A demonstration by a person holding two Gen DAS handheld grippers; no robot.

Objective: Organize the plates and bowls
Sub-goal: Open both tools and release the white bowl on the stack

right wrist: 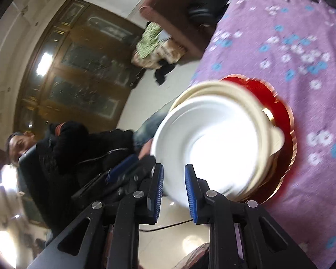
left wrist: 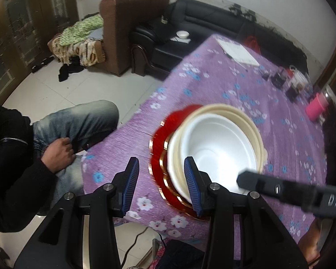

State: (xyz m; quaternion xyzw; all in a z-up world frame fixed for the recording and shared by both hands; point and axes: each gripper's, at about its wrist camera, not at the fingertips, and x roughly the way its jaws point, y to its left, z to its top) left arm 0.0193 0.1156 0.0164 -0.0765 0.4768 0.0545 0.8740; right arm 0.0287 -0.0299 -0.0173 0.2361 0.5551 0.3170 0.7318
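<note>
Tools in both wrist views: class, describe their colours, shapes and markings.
Each tool, left and right, has black angular plastic arms with silver round pivot bolts and triangular cut-outs. Its two flat fingers carry ribbed blue pads. The right one's side shows pale letters "DAS".

Home living room, lived-in.
Brown armchair [left wrist: 132, 31] and black leather sofa [left wrist: 203, 22] along a white wall, patterned blanket [left wrist: 78, 44] and dark clothes [left wrist: 67, 71] dropped on the pale tiled floor [left wrist: 62, 92], tall wooden cabinet [right wrist: 78, 67] with glass doors, table under a purple flowered cloth [left wrist: 224, 85] with household odds and ends at the far edge.
</note>
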